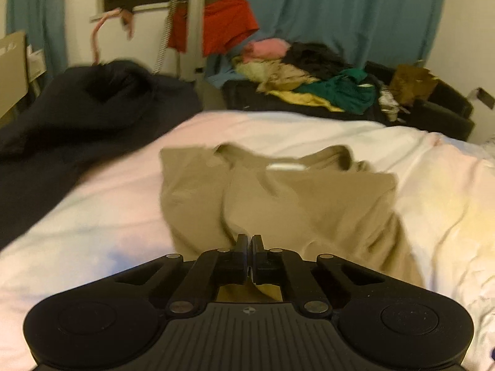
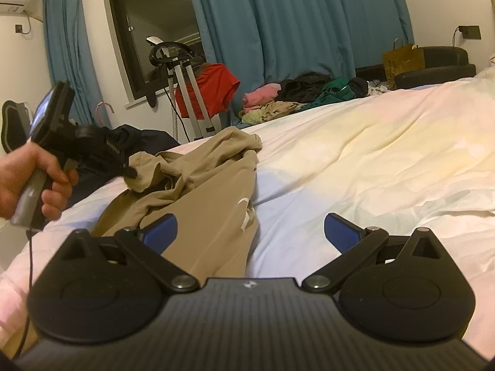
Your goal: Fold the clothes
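Note:
A tan T-shirt (image 1: pixel 294 198) lies rumpled on the white bed sheet (image 1: pixel 108 216), collar and white neck label (image 1: pixel 286 167) at the far side. My left gripper (image 1: pixel 250 242) is shut on a fold of the shirt's near part. In the right wrist view a hand (image 2: pixel 27 170) holds the left gripper (image 2: pixel 131 171), which keeps a bunch of the tan T-shirt (image 2: pixel 210 185) raised off the bed sheet (image 2: pixel 371 160). My right gripper (image 2: pixel 251 232) is open just above the sheet, its left blue pad (image 2: pixel 164 232) over the shirt's edge, nothing between the fingers.
A dark garment (image 1: pixel 77 117) lies on the bed's left side. Beyond the bed is a pile of mixed clothes (image 1: pixel 309 77), a red garment (image 1: pixel 225 24) hung on a stand, blue curtains, a paper bag (image 2: pixel 402 60) and a black armchair (image 2: pixel 442 61).

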